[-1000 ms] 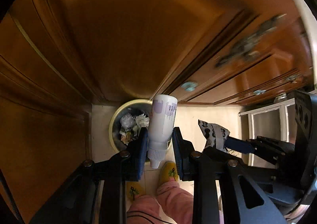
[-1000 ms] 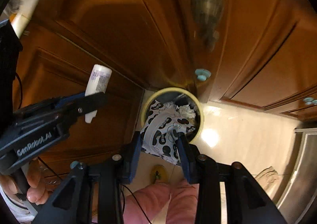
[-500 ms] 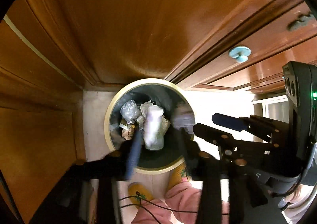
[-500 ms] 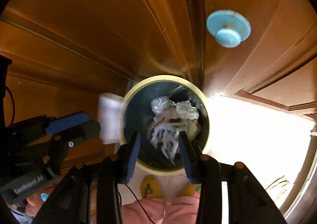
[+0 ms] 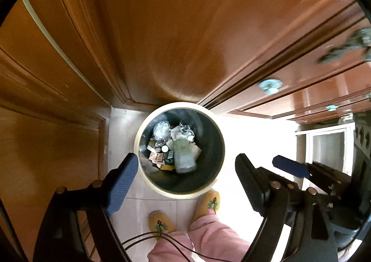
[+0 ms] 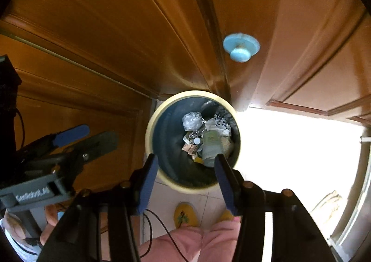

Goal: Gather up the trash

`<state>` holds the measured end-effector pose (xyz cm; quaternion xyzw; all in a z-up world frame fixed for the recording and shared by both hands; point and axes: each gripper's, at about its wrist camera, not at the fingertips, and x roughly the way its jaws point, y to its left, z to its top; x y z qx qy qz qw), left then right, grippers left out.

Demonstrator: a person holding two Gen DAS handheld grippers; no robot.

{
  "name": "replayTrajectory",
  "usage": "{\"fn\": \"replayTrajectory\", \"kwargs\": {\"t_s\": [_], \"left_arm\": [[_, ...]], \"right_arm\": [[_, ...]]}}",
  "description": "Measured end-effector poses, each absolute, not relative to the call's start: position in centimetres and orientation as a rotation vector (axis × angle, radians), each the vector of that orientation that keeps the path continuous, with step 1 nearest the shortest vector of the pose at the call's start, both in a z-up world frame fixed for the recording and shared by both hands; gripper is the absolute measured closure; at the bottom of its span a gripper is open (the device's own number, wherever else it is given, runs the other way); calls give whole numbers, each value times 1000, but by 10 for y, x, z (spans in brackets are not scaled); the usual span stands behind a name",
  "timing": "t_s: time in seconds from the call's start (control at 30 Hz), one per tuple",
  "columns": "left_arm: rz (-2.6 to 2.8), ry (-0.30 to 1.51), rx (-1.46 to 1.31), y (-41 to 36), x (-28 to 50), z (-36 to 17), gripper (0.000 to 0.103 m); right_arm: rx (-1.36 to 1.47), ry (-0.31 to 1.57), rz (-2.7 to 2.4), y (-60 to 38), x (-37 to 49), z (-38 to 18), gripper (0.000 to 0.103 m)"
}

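A round trash bin with a cream rim [image 5: 148, 183] [image 6: 153, 122] stands on the tiled floor against wooden cabinets. Inside lie the white bottle [image 5: 184, 157] [image 6: 211, 148], the black-and-white patterned wrapper [image 5: 185, 131] [image 6: 219, 124] and other crumpled trash. My left gripper [image 5: 185, 180] is open and empty above the bin's near rim; it also shows at the left of the right wrist view [image 6: 85, 136]. My right gripper [image 6: 185, 178] is open and empty above the bin; its fingers show at the right of the left wrist view [image 5: 289, 166].
Brown wooden cabinet doors [image 5: 185, 41] with pale blue knobs [image 6: 241, 47] rise behind the bin. The person's pink trousers and yellow slippers [image 5: 208, 201] stand just in front of it. Bright tiled floor [image 6: 289, 146] lies to the right.
Both grippers opened over the bin. The bottle dropped from the left one and the patterned wrapper from the right one; both now lie in the bin. The left jaws opened wider.
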<state>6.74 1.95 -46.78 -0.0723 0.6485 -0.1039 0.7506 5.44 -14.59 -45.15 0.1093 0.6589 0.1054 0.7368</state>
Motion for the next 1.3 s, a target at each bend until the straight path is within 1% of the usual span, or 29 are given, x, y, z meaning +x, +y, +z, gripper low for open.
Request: {"fn": "replayTrajectory", "kwargs": {"t_s": [0.17,0.27,0.47,0.53,0.7,0.9,1.17,1.3], "left_arm": [[-249,1396,-177,21,63,-387,19],[-276,1365,-165,18,60,-334,19],[-334,1243,-93,9,53,-208,19],[-336,1199,-78,8,50,-174,19],[-338,1102,-83,9,42,-98,19],[-335,1017,-52,14,24,-32,19],[-266,947,-41,15,1,26,19],[-213,888,-36,14,-11,57,19]], "right_arm": [[255,1422,209,-152,40,-380,52],[257,1387,191,-154,32,-324,52],[269,1284,170,-154,20,-221,49],[268,1245,166,-153,15,-190,46],[266,1168,173,-148,3,-127,46],[264,1107,197,-149,-8,-69,44],[243,996,189,-151,-15,-2,39],[230,925,174,-152,-23,30,34]]}}
